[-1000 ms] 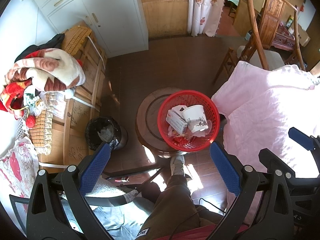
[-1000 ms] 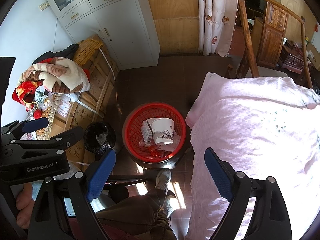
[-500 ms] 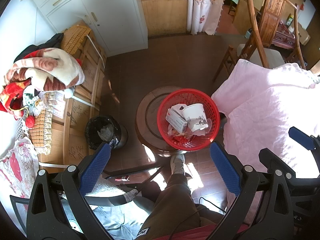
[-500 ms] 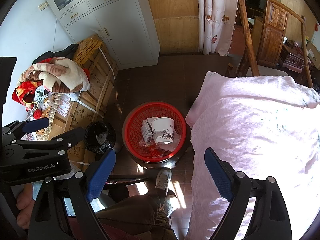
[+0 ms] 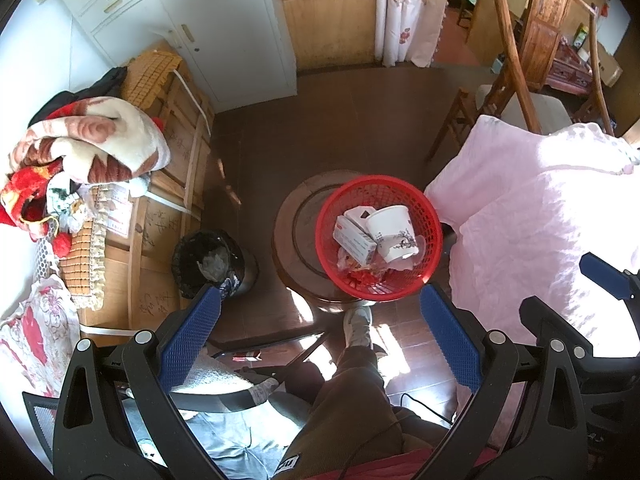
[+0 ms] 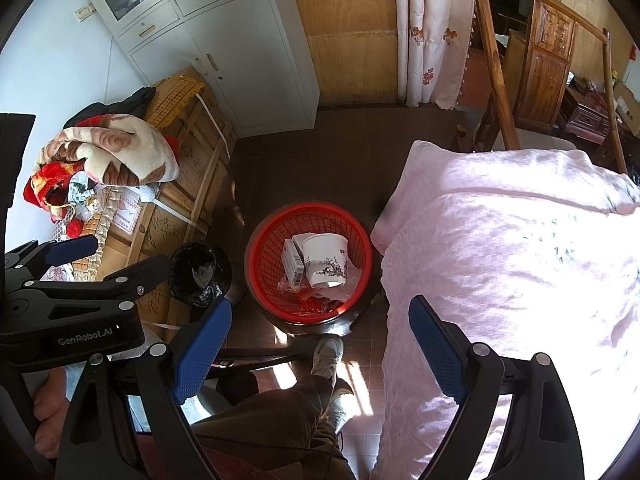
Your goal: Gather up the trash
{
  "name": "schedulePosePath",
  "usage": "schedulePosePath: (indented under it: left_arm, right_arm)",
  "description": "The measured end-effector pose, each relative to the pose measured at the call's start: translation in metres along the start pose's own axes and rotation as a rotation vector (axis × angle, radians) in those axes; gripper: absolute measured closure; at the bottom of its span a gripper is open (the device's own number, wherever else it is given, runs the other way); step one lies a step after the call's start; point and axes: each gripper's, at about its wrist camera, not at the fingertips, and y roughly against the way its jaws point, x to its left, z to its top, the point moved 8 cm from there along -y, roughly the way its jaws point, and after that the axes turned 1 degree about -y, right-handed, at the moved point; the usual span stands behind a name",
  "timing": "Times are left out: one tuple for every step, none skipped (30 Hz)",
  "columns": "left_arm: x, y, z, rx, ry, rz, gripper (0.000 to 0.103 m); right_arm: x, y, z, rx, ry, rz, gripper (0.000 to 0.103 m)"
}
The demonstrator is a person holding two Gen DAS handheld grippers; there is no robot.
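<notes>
A red mesh basket [image 5: 428, 212] [image 6: 264, 256] sits on a round dark wooden stool [image 5: 296, 224]. Inside lie a white paper cup [image 5: 390, 232] [image 6: 324, 258], a small white box [image 5: 354, 238] [image 6: 292, 262] and red wrappers [image 5: 362, 278]. A black-lined bin [image 5: 206, 262] [image 6: 198, 274] stands on the floor left of the stool. My left gripper [image 5: 320, 312] hangs high above the floor, open and empty. My right gripper [image 6: 320, 318] is also open and empty, at a similar height above the basket.
A bed with a pink cover [image 5: 540, 216] [image 6: 512, 248] fills the right side. Wooden crates [image 5: 172, 176] with a folded blanket [image 5: 96, 140] line the left wall, a white cabinet [image 6: 224, 60] behind. A person's leg and shoe [image 5: 356, 328] reach toward the stool.
</notes>
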Motion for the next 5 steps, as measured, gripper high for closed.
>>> schedulePosePath:
  left_arm:
    - [-0.0004, -0.0001, -0.0005, -0.001, -0.001, -0.003, 0.007]
    - [0.0001, 0.0003, -0.0028, -0.002, -0.001, -0.004, 0.007]
    - [0.0012, 0.0004, -0.0055, -0.003, -0.001, -0.003, 0.007]
    - [0.001, 0.0011, -0.0053, -0.003, -0.002, -0.004, 0.007]
    - [0.0001, 0.0006, -0.0024, -0.002, -0.003, -0.005, 0.007]
  right_arm:
    - [0.0002, 0.0002, 0.0009, 0.0, -0.001, 0.0, 0.014]
    - [-0.0002, 0.0004, -0.0007, 0.0, -0.001, 0.0, 0.014]
    - [-0.0006, -0.0002, -0.0003, 0.001, -0.002, 0.0, 0.014]
    - [-0.0009, -0.0001, -0.0013, 0.001, -0.002, 0.0, 0.014]
    - [-0.001, 0.0001, -0.0013, 0.001, -0.002, -0.001, 0.014]
